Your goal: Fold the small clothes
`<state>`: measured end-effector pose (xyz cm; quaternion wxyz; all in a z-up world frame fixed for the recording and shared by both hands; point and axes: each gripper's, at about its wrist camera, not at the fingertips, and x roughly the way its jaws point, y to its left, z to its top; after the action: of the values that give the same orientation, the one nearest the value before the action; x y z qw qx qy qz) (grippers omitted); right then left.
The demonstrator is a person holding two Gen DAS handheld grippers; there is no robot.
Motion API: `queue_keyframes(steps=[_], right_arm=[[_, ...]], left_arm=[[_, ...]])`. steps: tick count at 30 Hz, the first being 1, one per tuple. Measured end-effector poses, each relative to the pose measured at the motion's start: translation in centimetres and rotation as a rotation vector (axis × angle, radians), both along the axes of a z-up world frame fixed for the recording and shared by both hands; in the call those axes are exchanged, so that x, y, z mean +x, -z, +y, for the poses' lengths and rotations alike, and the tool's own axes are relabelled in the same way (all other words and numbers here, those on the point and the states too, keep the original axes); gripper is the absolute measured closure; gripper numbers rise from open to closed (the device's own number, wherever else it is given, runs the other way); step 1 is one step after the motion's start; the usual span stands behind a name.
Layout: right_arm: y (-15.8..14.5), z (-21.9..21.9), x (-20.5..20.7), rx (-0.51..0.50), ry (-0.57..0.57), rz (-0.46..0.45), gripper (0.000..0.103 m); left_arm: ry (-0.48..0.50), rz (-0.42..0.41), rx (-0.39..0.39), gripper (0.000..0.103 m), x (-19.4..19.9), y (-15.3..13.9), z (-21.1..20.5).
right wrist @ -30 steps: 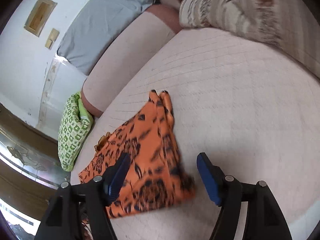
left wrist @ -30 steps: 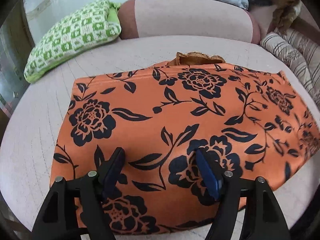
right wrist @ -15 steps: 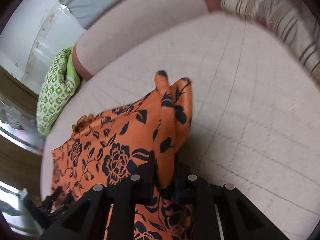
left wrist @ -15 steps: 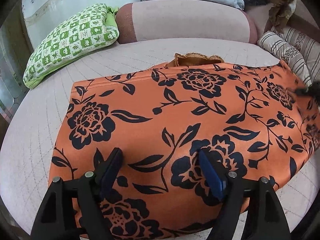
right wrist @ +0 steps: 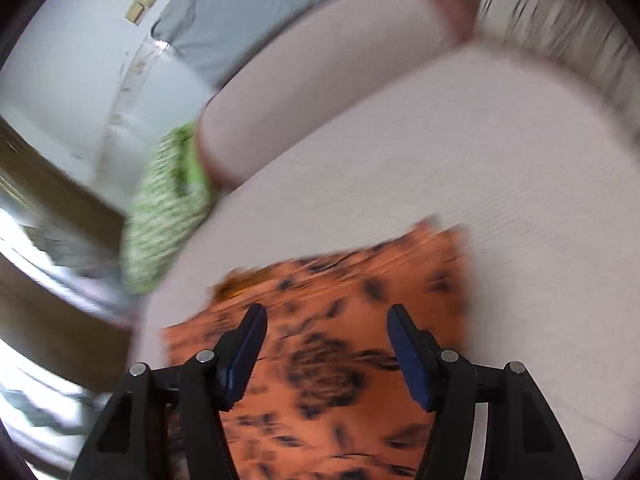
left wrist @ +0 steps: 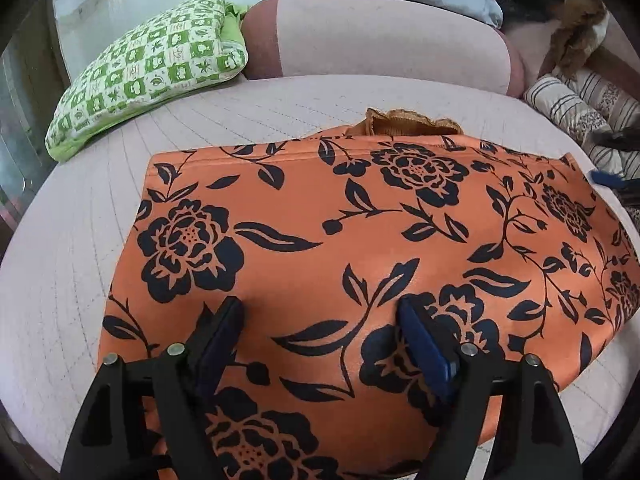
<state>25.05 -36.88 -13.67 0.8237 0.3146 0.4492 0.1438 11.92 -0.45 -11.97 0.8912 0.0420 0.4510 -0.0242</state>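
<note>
Green pillow: It has a green and white checked cover. It lies at the far left of the bed, next to the pink bolster.
Pink bolster: It is long and round and lies across the back of the bed, behind my cloth.
Bed: It has a pale pink quilted cover, and everything lies on it.
Orange flowered garment: It is orange with big black flowers and leaves. It lies spread flat in the middle of the bed. A little brown ruffle peeks out at its back edge.
My left hand-held gripper: Its jaws stand wide apart over the near part of the garment. Both blue pads sit low on the cloth, but they do not pinch it.
My right hand-held gripper: Its jaws have just been opening, and now they stand apart. The garment lies under them, and nothing is pinched between the pads. This view is blurry. In the left view I can see a bit of this hand-held gripper at the right edge, near the garment's far right corner.
Striped blanket: It is cream with dark stripes, bunched up at the far right of the bed.
</note>
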Motion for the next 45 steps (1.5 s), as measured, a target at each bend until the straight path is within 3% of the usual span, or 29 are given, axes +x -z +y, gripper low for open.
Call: queue_keyframes(steps=[1,2,3,4,6,9,11,13,16,19,21,23,24,25,26,28,30,32,34,35,36,38,42,45], right_arm=[[1.7,-0.5,1.1,-0.054,0.037,0.058,0.037],[3.6,-1.9,1.9,-0.045,0.102,0.098,0.04],[3.9,-2.7,1.9,0.003,0.144,0.087,0.046],[3.6,-3.2,1.6,0.041,0.17,0.079,0.046],[1.7,-2.2,1.0,0.029,0.147,0.039,0.041],[0.0,0.5,0.5,-0.009,0.013,-0.037,0.032],[2.0,0.4,1.2,-0.104,0.043,0.044,0.03],[3.2,-1.2,0.8,-0.037,0.135,0.065,0.037],[-0.4,0.0,-1.9,-0.082,0.106,-0.013,0.037],[-2.9,1.3,-6.2,-0.025,0.054,-0.087,0.033],[-2.5,2.2,-9.4,0.031,0.011,-0.083,0.03],[-0.4,2.4,-11.1,0.046,0.011,-0.044,0.027],[1.6,1.9,-11.7,0.017,0.045,0.017,0.025],[3.2,1.5,-11.7,0.017,0.083,0.073,0.027],[3.7,1.1,-12.2,0.059,0.119,0.061,0.034],[1.4,1.4,-13.5,0.025,0.141,0.036,0.033],[-1.2,2.2,-15.4,-0.005,0.104,-0.082,0.026],[-1.4,3.1,-15.7,-0.025,0.087,-0.101,0.019],[1.3,1.8,-15.6,-0.018,0.14,0.016,0.019],[3.0,1.0,-15.3,0.035,0.171,0.08,0.022],[3.1,0.4,-15.9,0.099,0.216,0.055,0.024],[1.4,0.2,-17.3,0.107,0.234,0.029,0.024],[-0.7,1.7,-19.5,0.096,0.195,-0.047,0.023],[1.5,0.2,-21.1,0.156,0.203,0.032,0.022]], left_arm=[[-0.001,0.005,-0.004,0.021,0.1,0.0,0.0],[0.003,0.008,-0.008,0.021,0.1,0.0,0.1],[0.01,0.014,-0.008,0.021,0.1,-0.1,0.2],[0.015,0.014,-0.011,0.021,0.1,-0.1,0.3],[0.022,0.013,-0.014,0.02,0.1,0.0,0.4],[0.011,0.007,-0.01,0.019,0.2,0.2,0.2],[0.004,0.014,-0.013,0.019,0.2,0.0,0.2],[0.011,0.031,-0.025,0.019,0.1,-0.5,0.4],[-0.014,-0.016,-0.051,0.019,-1.0,-2.3,1.6],[-0.033,-0.103,-0.052,0.019,-3.1,-3.9,3.1],[-0.057,-0.092,-0.022,0.019,-4.0,-3.4,4.2],[-0.095,-0.006,-0.016,0.019,-3.7,-1.4,5.4],[-0.105,0.032,-0.023,0.019,-3.5,-0.2,5.9],[-0.095,0.018,-0.018,0.019,-3.5,0.2,5.9],[-0.089,0.008,0.005,0.019,-3.6,0.0,5.6],[-0.088,-0.007,-0.017,0.019,-4.2,-1.6,5.1],[-0.101,-0.078,-0.078,0.019,-5.2,-3.4,5.5],[-0.12,-0.093,-0.069,0.019,-5.7,-3.8,5.8],[-0.167,-0.017,-0.051,0.019,-5.5,-2.1,7.1],[-0.19,0.042,-0.045,0.019,-5.0,-0.8,7.7],[-0.213,0.087,-0.077,0.018,-4.9,0.3,8.8],[-0.247,0.064,-0.133,0.018,-5.6,-0.5,9.9],[-0.268,-0.031,-0.139,0.019,-7.2,-2.5,10.9],[-0.301,0.088,-0.075,0.018,-6.1,0.2,11.9]])
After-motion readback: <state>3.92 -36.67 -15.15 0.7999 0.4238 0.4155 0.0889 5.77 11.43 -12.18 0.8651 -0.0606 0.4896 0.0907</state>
